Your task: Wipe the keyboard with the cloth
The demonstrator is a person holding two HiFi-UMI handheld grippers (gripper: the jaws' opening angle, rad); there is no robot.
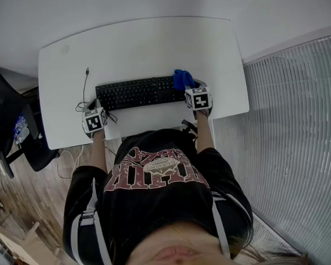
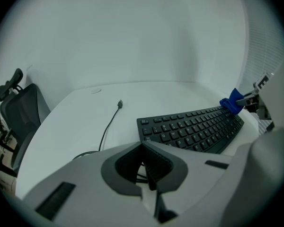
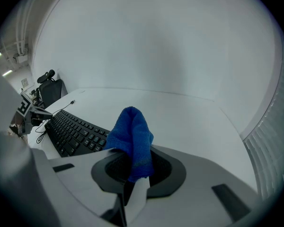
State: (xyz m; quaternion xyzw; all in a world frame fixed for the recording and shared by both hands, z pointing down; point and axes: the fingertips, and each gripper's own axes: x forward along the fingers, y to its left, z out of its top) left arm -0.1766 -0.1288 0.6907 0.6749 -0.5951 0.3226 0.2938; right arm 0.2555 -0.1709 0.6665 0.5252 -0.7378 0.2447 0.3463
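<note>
White counter (image 1: pixel 143 48) carrying keyboard (image 1: pixel 135 93), right tool (image 1: pixel 187 88) clenching blue cloth (image 1: pixel 182 79) at keyboard's right end, left tool (image 1: pixel 97 106) pinching shut on nothing, sitting by left end near cable (image 1: pixel 86 87).

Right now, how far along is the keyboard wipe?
Done: the blue cloth is picked up, clamped in the right gripper. In hand: it sits at the right end of the keyboard; contact with the keys is unclear. The left gripper, jaws together, is at the left end. Left: the pass across the keys; nothing shows whether any were wiped.
</note>
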